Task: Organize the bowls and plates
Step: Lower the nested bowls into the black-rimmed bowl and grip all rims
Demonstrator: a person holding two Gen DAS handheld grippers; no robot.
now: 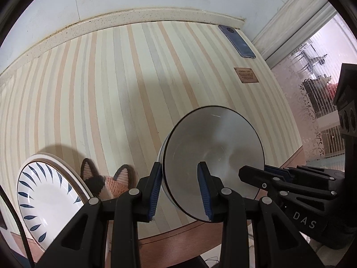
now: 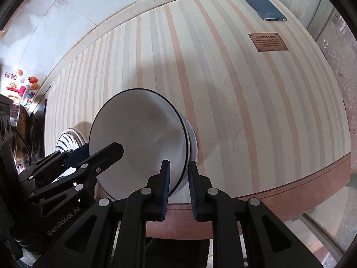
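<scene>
A white bowl (image 1: 218,147) (image 2: 138,134) with a dark rim, nested on bluish bowls, is near the table's front edge. My left gripper (image 1: 180,189) straddles its left rim, one finger outside and one inside. The jaws stand partly apart, and bare inner wall shows between them. My right gripper (image 2: 178,189) is shut on the opposite rim, with the nested walls pinched between its pads. Each gripper also shows in the other's view: the right gripper (image 1: 265,174) and the left gripper (image 2: 100,151). A white plate with blue leaf marks (image 1: 51,196) (image 2: 67,138) lies to the left.
The striped tablecloth (image 1: 133,89) (image 2: 245,111) reaches back to a wall ledge. A cat-shaped coaster (image 1: 107,181) lies between plate and bowl. A blue phone (image 1: 236,42) (image 2: 261,4) and a brown plaque (image 1: 246,74) (image 2: 267,42) are at the far right. The wooden table edge (image 2: 290,189) runs close in front.
</scene>
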